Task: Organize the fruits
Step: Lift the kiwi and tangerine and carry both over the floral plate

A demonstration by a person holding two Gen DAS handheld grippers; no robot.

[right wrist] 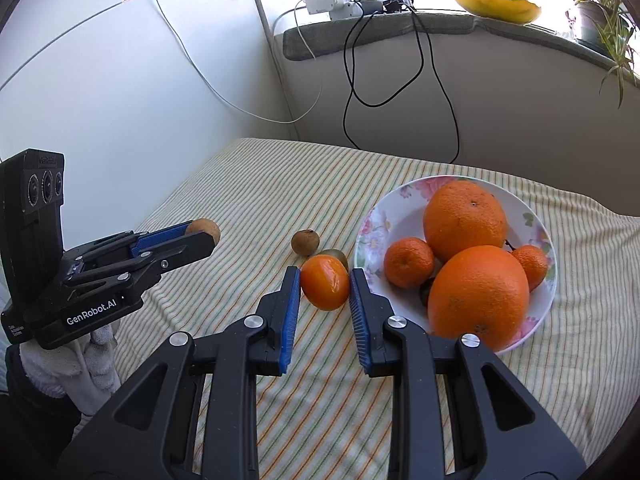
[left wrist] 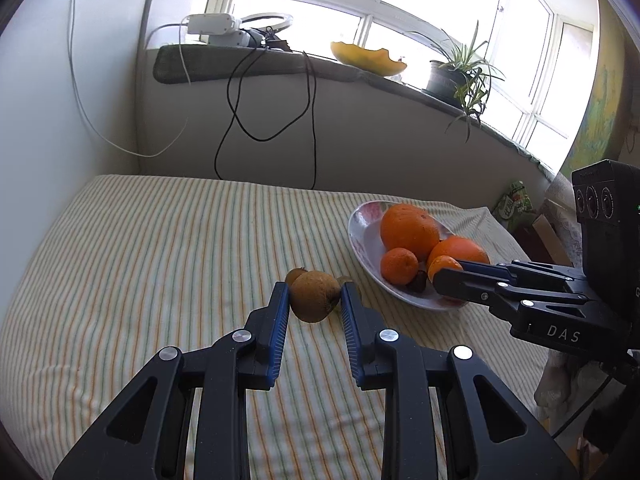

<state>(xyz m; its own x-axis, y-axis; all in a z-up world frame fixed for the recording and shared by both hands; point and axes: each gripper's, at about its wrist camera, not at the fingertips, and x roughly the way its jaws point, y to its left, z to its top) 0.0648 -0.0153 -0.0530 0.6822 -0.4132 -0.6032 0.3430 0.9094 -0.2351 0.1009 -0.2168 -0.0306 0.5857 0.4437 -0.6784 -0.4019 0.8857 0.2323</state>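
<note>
The floral white porcelain bowl (right wrist: 370,236) sits on the striped cloth-covered table (right wrist: 240,184), toward its right side. In the bowl, a large round orange (right wrist: 464,216) lies at the back, a second large orange (right wrist: 480,296) in front of it, a small mandarin (right wrist: 408,262) to their left and another (right wrist: 532,260) to their right. Left of the bowl, two brown fuzzy kiwis (right wrist: 305,242) lie on the table. Behind the table, a grey-padded window sill (right wrist: 400,28) carries a potted green plant (right wrist: 592,20).
</note>
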